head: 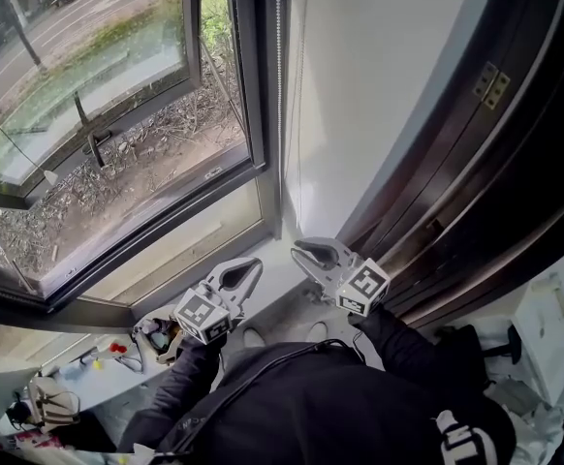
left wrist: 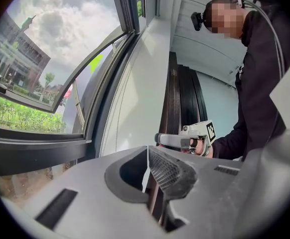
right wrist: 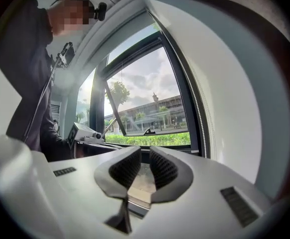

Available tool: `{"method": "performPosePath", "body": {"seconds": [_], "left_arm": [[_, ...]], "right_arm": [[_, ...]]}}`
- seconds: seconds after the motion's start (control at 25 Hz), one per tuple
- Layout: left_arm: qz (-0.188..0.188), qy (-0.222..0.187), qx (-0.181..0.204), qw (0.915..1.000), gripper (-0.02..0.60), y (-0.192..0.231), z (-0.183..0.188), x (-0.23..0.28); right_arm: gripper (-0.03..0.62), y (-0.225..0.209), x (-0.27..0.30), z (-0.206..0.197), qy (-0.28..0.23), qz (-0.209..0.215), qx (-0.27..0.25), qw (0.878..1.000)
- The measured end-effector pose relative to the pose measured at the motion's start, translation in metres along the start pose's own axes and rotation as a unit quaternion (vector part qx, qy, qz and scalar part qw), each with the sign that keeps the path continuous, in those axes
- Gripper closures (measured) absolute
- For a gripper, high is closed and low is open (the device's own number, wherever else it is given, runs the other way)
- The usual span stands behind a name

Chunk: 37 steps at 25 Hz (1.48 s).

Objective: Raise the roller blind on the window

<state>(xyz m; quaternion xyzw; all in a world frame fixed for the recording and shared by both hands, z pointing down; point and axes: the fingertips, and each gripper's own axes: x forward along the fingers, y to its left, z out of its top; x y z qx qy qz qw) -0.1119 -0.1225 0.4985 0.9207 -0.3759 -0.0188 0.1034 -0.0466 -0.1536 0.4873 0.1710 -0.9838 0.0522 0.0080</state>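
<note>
The window (head: 117, 114) shows bare glass; no blind fabric is in sight in any view. A bead chain (head: 280, 114) hangs down the frame's right edge, next to the white wall, and shows as a beaded line (right wrist: 201, 113) in the right gripper view. My left gripper (head: 248, 271) hovers over the sill left of the chain, its jaw tips touching with nothing seen between them (left wrist: 146, 151). To the chain's right my right gripper (head: 311, 253) has a narrow slit between its pads (right wrist: 145, 156), and only the sill shows through it. Neither gripper touches the chain.
An outward-opened sash (head: 88, 76) stands at the left. Dark wooden panels (head: 476, 182) with a brass hinge (head: 492, 85) run close along the right. The white sill (head: 272, 298) lies under both grippers. Small clutter (head: 156, 337) sits on a ledge at lower left.
</note>
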Motion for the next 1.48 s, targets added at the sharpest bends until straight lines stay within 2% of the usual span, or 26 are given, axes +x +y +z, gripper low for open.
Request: {"method": "performPosePath", "body": {"seconds": [0.04, 0.16, 0.52, 0.72, 1.12, 1.48], "left_arm": [[0.004, -0.003, 0.001, 1.0000, 0.575, 0.000, 0.005, 0.000], [0.006, -0.012, 0.012, 0.9998, 0.575, -0.002, 0.019, 0.002], [0.003, -0.034, 0.027, 0.9990, 0.575, -0.010, 0.039, 0.005], [0.000, -0.041, 0.015, 0.9991, 0.575, -0.013, 0.041, 0.005], [0.013, -0.031, 0.028, 0.9990, 0.575, -0.010, 0.040, 0.003], [-0.002, -0.033, 0.028, 0.9991, 0.575, -0.017, 0.038, 0.004]], "right_arm": [[0.552, 0.002, 0.000, 0.005, -0.004, 0.008, 0.000, 1.000], [0.588, 0.009, 0.001, 0.018, -0.014, 0.027, -0.006, 1.000], [0.589, 0.023, 0.006, 0.034, -0.022, 0.044, -0.030, 0.998], [0.589, 0.027, 0.006, 0.035, -0.020, 0.049, -0.037, 0.998], [0.589, 0.033, 0.007, 0.036, -0.018, 0.055, -0.043, 0.997], [0.589, 0.036, 0.008, 0.034, -0.009, 0.058, -0.049, 0.997]]}}
